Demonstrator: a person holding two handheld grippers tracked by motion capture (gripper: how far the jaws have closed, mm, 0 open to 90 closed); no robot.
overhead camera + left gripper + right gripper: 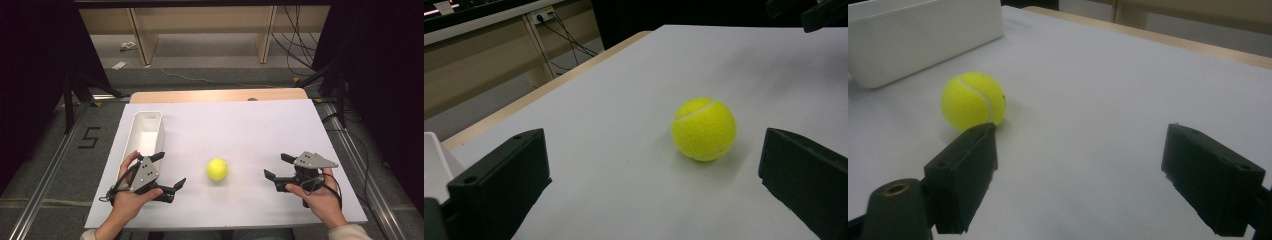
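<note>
A yellow tennis ball (pixel 217 169) lies on the white sheet between my two grippers. My left gripper (pixel 171 169) is open, a short way to the ball's left, held by a hand next to the white tray (pixel 136 131). In the left gripper view the ball (pixel 704 129) rests ahead of the open left gripper (pixel 653 150), nearer its right jaw. My right gripper (pixel 275 165) is open, to the right of the ball. In the right gripper view the ball (pixel 973 100) sits just beyond the left jaw of the open right gripper (pixel 1079 145). Neither gripper touches it.
The long white tray (pixel 923 35) stands lengthwise along the sheet's left side and looks empty. A wooden table edge (pixel 220 95) shows behind the sheet. Black stands and cables flank the table on the floor. The other gripper (pixel 809 10) shows at the top right of the left gripper view.
</note>
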